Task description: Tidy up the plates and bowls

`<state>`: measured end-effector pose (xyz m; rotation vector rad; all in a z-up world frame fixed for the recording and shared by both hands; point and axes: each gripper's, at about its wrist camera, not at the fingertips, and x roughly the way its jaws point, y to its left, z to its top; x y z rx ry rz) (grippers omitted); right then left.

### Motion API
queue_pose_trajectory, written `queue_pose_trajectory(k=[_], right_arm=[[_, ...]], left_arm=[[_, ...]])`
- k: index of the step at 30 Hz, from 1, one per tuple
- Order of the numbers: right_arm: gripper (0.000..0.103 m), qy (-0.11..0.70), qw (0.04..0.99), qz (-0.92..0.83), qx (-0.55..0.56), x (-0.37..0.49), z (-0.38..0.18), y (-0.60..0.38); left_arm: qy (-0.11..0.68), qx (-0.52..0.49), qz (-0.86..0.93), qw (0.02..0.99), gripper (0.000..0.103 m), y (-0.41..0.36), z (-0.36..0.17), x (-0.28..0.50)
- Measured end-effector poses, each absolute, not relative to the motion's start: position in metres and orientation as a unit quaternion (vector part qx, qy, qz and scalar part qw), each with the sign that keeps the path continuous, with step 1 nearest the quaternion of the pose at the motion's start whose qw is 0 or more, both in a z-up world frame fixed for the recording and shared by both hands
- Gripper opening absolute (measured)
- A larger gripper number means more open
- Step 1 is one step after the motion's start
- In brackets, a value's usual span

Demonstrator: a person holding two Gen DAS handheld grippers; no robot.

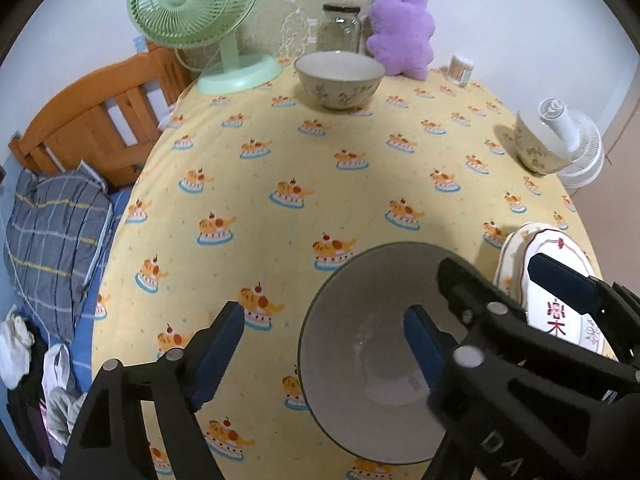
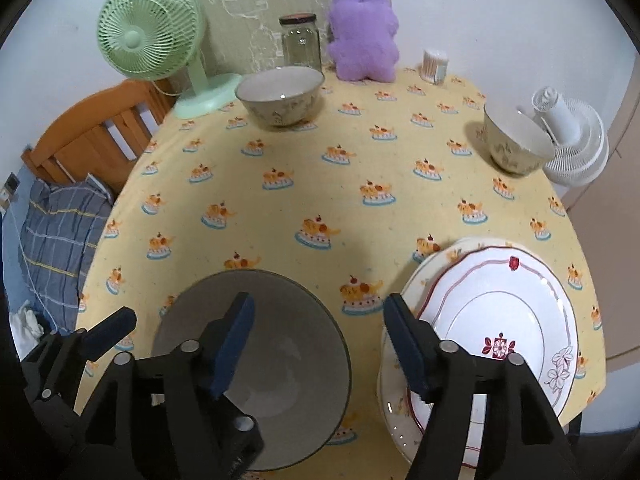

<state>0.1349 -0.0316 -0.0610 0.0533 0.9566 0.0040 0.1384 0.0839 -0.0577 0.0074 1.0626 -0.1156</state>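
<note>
Clearly you had both tools released: the left gripper (image 1: 320,344) stood wide, one finger inside the grey bowl (image 1: 372,360) and the other outside its rim, neither pad pressing; the right gripper (image 2: 320,340) gaped too, with its right finger (image 2: 412,356) over the near edge of the stacked plates (image 2: 500,320) and nothing clamped. That grey bowl sat at the near edge of the table (image 2: 320,200), just left of the plates. Two patterned bowls waited apart: one (image 2: 280,96) at the far side before the glass jar (image 2: 300,42), the other (image 2: 516,140) at the right edge beside the white fan (image 2: 572,148).

All of it looked like glazed ceramic, so I judged it stiff, fairly heavy, slick and chippable. A bowl is best pinched across its wall at the rim; a plate by its raised edge.

Your right camera showed the top plate's whole face with its red trim, and the larger plate under it; the left camera caught only a sliver of those plates behind the right gripper's fingers.
</note>
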Motion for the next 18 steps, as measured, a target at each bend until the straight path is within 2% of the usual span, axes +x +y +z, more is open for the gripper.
queue_pose_trajectory(k=[5,18], right_arm=[[0.083,0.447,0.894,-0.009,0.026,0.134,-0.047,-0.025],[0.083,0.416,0.909,-0.026,0.029,0.156,-0.008,-0.009]], left_arm=[[0.483,0.008,-0.081,0.872,0.094,0.089,-0.041,0.139],[0.444,-0.014,-0.107,0.889,0.094,0.105,-0.006,0.171]])
